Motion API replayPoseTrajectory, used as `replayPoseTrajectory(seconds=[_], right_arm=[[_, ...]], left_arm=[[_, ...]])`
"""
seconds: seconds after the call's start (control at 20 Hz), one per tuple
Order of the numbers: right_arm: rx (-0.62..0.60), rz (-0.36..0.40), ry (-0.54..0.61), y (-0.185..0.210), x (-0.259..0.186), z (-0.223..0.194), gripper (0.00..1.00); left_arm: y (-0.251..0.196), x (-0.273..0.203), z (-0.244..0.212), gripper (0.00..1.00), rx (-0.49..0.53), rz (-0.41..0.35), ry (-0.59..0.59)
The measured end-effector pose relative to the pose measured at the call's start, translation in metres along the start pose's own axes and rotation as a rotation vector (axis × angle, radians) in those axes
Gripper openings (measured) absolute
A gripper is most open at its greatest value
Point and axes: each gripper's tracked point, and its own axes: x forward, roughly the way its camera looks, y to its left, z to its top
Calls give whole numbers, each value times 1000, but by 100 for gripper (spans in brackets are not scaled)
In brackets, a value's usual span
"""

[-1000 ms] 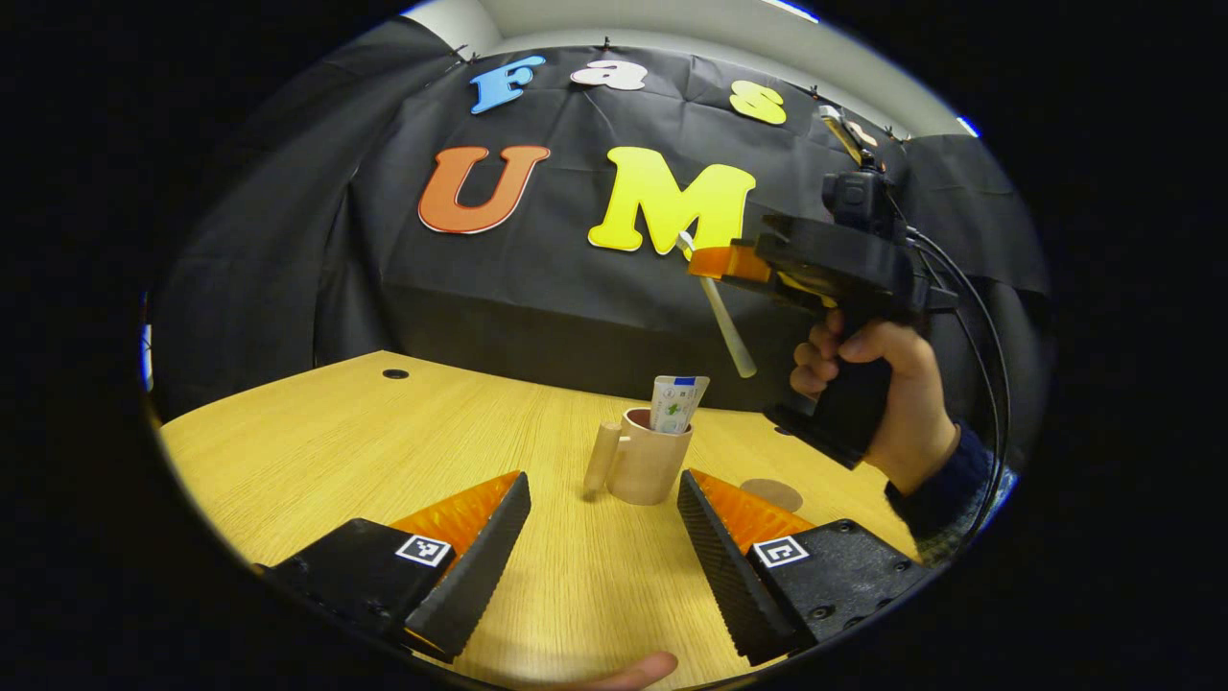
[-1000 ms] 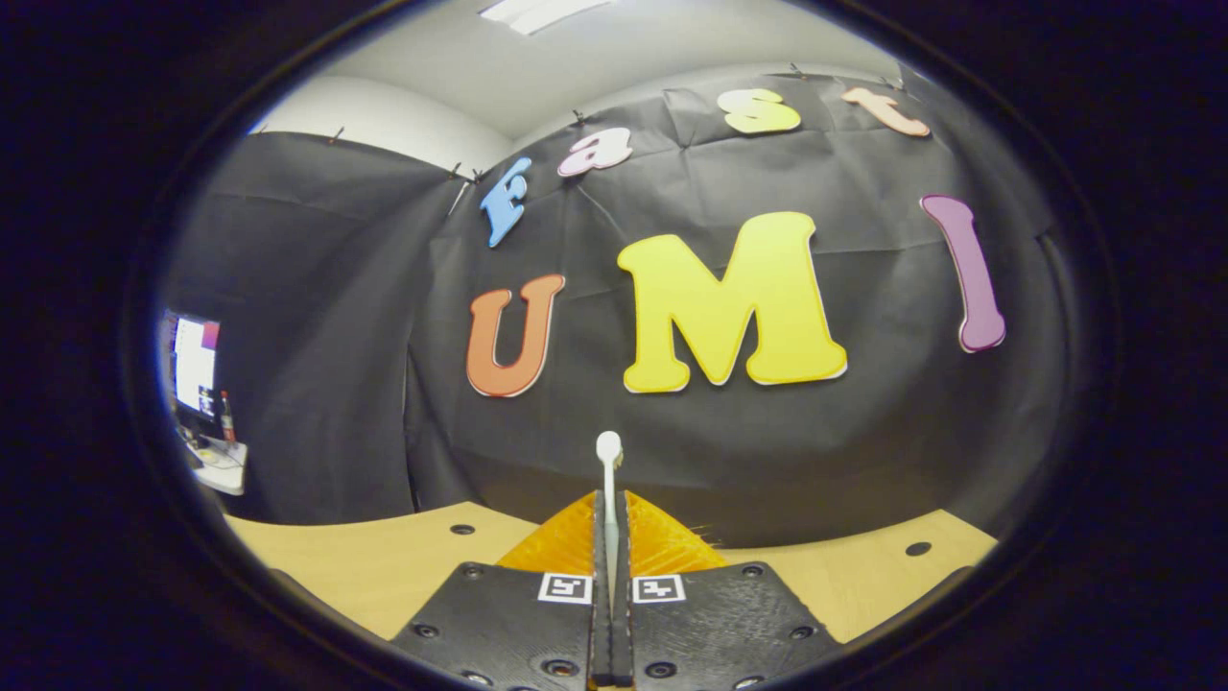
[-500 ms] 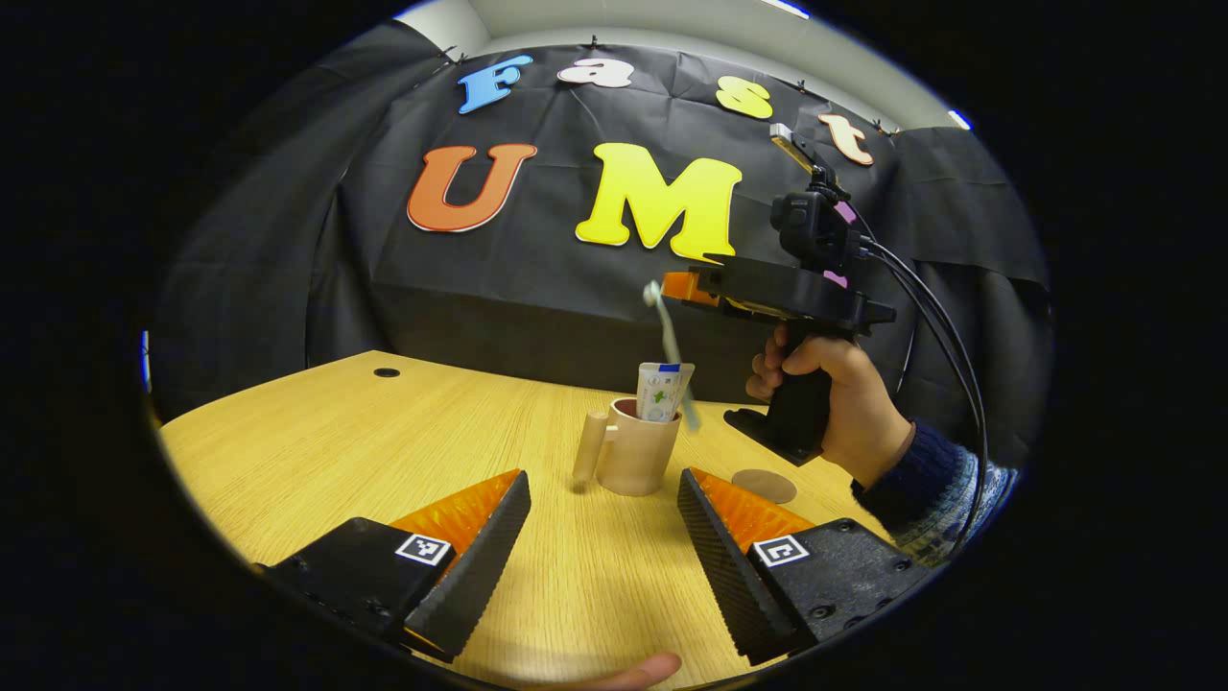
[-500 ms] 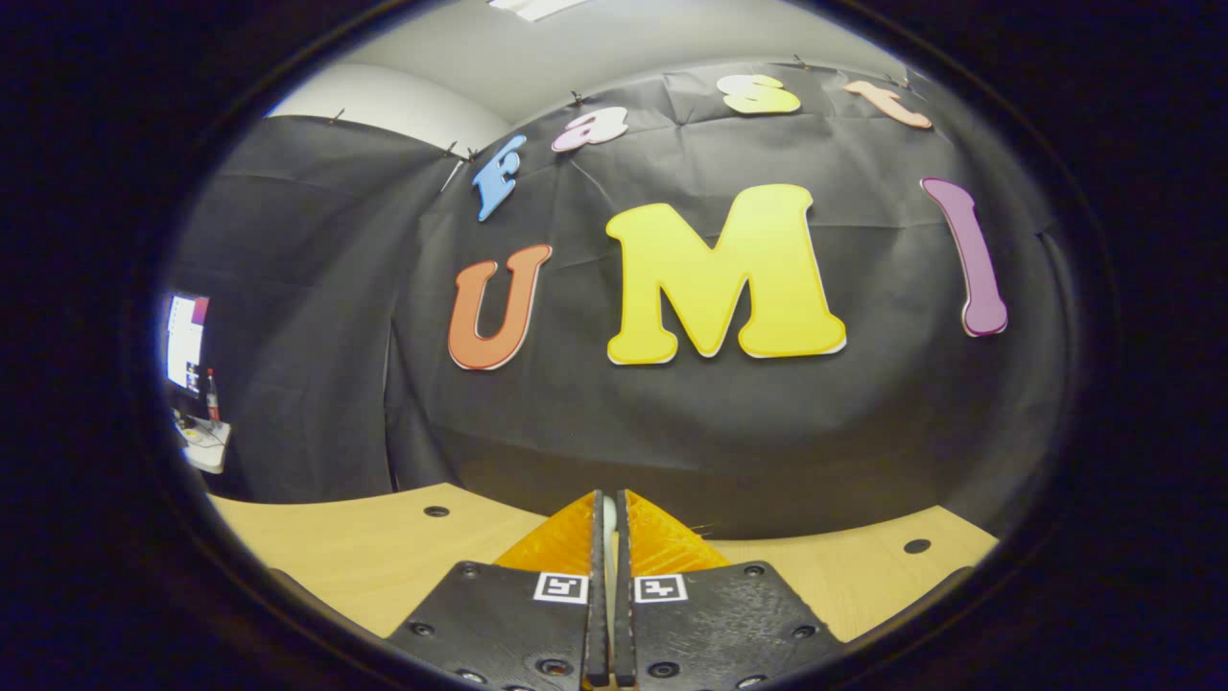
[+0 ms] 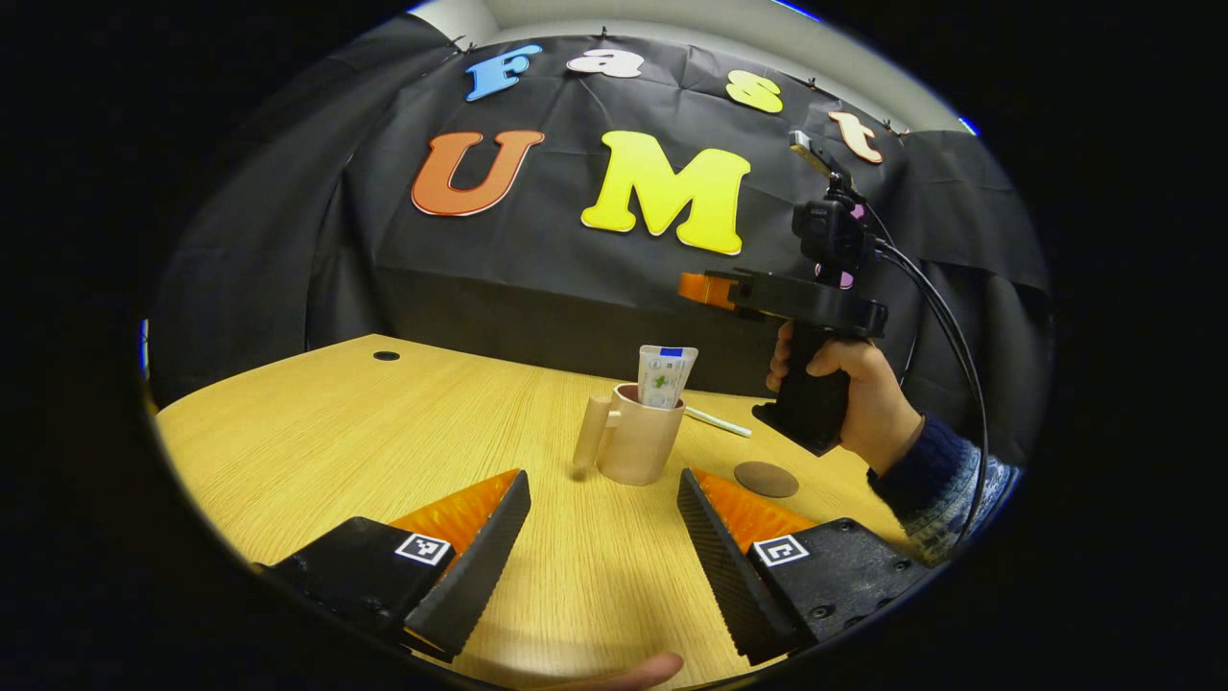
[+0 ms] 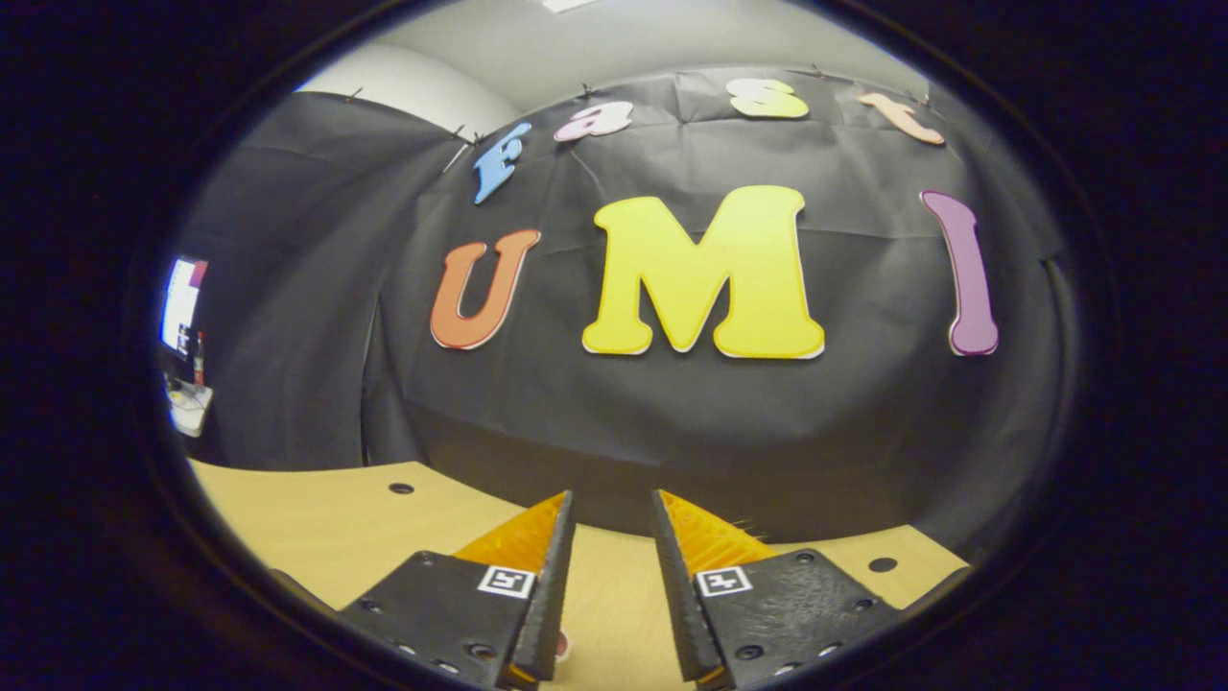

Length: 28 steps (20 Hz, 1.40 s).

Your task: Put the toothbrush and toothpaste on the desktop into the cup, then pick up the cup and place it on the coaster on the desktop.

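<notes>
Toothpaste (image 5: 666, 374) stands in cup (image 5: 638, 446); toothbrush (image 5: 718, 421) lies on counter (image 5: 317, 432) behind it, coaster (image 5: 766, 479) just right. Right claw (image 6: 608, 585) parted, empty, raised above; left claw (image 5: 602, 547) parted, empty. Toothbrush step in hand: regrasp it, then drop into cup.

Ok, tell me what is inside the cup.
The toothpaste stands in the cup, its upper part above the rim; its lower end is hidden by the wall. The toothbrush lies on the table behind the cup, not inside.
</notes>
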Motion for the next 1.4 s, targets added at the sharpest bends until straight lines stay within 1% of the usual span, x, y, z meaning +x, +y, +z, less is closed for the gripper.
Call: replayPoseTrajectory(seconds=[0.05, 0.1, 0.15, 0.2, 0.25, 0.35, 0.4, 0.45, 0.5, 0.55, 0.6, 0.7, 0.85, 0.9, 1.05, 1.15, 1.2, 1.25, 1.4], right_arm=[[4, -19, 24, -11, 3, -6, 64], [10, -26, 45, -18, 7, -10, 75], [18, -42, 68, -26, 9, -12, 87], [18, -55, 85, -35, 13, -13, 92], [6, -65, 105, -43, 18, -14, 90], [-28, -69, 162, -59, 28, -20, 93], [-46, -74, 213, -70, 36, -26, 96], [-60, -79, 264, -81, 43, -31, 93], [-71, -68, 322, -89, 50, -39, 96], [-77, -70, 375, -99, 57, -47, 94], [-84, -75, 420, -112, 64, -55, 94], [-116, -87, 510, -138, 76, -76, 94], [-179, -109, 656, -174, 96, -111, 94], [-194, -115, 702, -180, 101, -126, 94], [-180, -127, 816, -192, 114, -166, 93], [-200, -131, 868, -202, 116, -188, 92], [-197, -129, 868, -200, 120, -188, 92], [-185, -128, 874, -201, 125, -193, 87], [-147, -125, 896, -215, 127, -213, 86]], left_arm=[[0, -1, 0, 98, 2, -1, 1], [0, -1, 0, 98, 2, -2, 0], [-1, -1, 0, 98, 0, -2, 0], [-1, -1, 1, 98, -1, -3, 0], [-1, -1, 0, 98, -1, -3, 2], [-1, -2, 1, 98, 5, -4, 4], [-2, -3, 2, 98, 10, -5, 2], [-3, -3, 4, 98, 13, -8, -3], [-4, -1, 5, 98, 15, -11, -6], [-6, 0, 5, 98, 16, -16, -8], [-8, 3, 4, 98, 16, -23, -7], [-10, 7, 2, 98, 25, -31, -6], [-1, 14, -3, 99, 73, 18, -2], [-1, 19, -8, 99, 83, 23, 6], [-7, 27, -20, 99, 68, 12, 51], [-7, 26, -18, 99, 71, 24, 57], [-7, 27, -18, 99, 71, 27, 60], [-7, 28, -19, 99, 72, 31, 66], [-7, 31, -20, 99, 65, 41, 72]])
